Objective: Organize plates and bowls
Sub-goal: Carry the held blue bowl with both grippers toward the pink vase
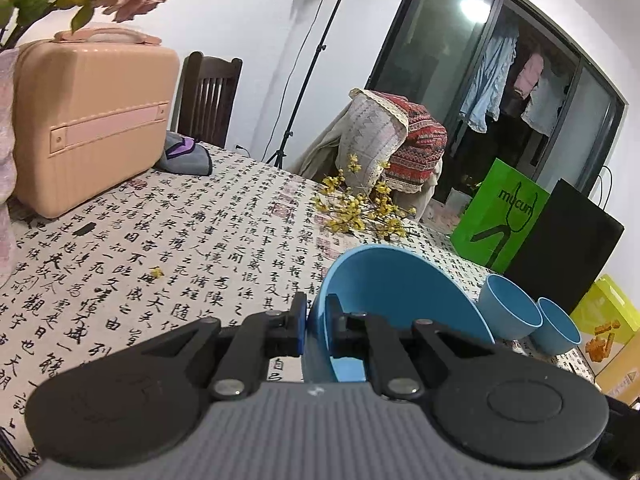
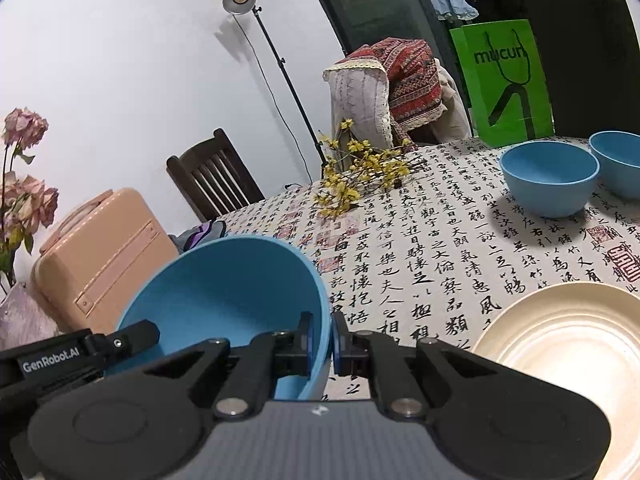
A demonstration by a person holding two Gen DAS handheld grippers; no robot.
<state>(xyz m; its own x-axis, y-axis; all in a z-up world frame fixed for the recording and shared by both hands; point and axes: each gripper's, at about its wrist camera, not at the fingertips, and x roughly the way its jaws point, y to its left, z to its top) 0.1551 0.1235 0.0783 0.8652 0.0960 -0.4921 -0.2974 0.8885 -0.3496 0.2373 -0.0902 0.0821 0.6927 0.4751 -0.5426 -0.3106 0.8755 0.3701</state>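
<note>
A large blue bowl hangs tilted above the calligraphy tablecloth, held from both sides. My left gripper is shut on its left rim. My right gripper is shut on the right rim of the same bowl; the left tool's black body shows at the bowl's far side. Two smaller blue bowls stand side by side on the table to the right, also seen from the left wrist as bowls. A cream ribbed plate lies at the near right.
A peach suitcase stands at the table's far left beside pink flowers. Yellow flower sprigs lie near the far edge. A green bag and a black bag stand behind the small bowls. A draped chair is beyond the table.
</note>
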